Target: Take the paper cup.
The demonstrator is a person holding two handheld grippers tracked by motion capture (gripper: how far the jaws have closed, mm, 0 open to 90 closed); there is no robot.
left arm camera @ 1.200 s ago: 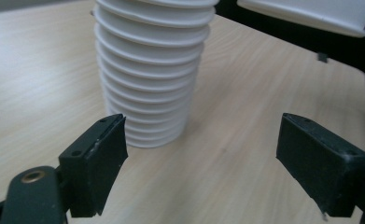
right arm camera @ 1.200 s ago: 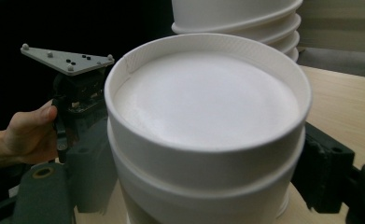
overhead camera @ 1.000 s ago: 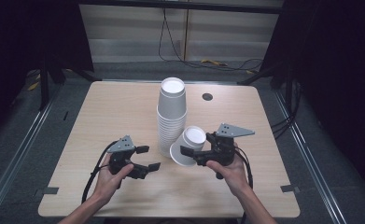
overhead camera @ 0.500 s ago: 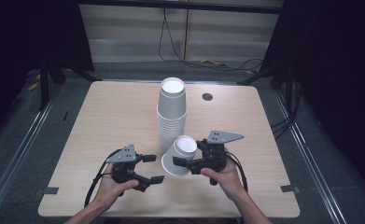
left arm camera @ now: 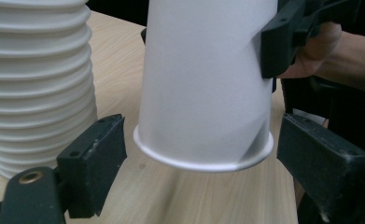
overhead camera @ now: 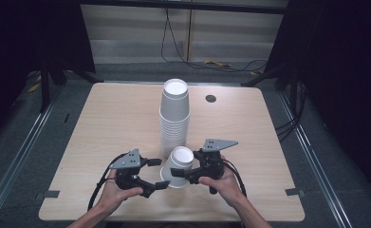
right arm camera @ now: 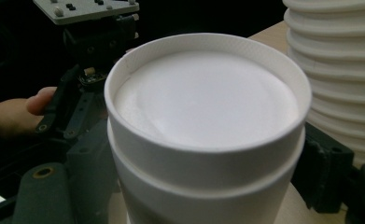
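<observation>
Your right gripper (overhead camera: 182, 174) clamps the upturned paper cup (overhead camera: 178, 165) beside the cup stack (overhead camera: 174, 121); your left gripper (overhead camera: 158, 173) straddles its rim unpressed. Your right gripper view reveals two nested cups.

Upside-down paper cups (right arm camera: 208, 140) between black jaws, cup stack (right arm camera: 343, 70) just beside

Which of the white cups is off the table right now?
The upside-down cup clamped in the right gripper, rim clear of the wood; the tall stack stands on the table.
</observation>
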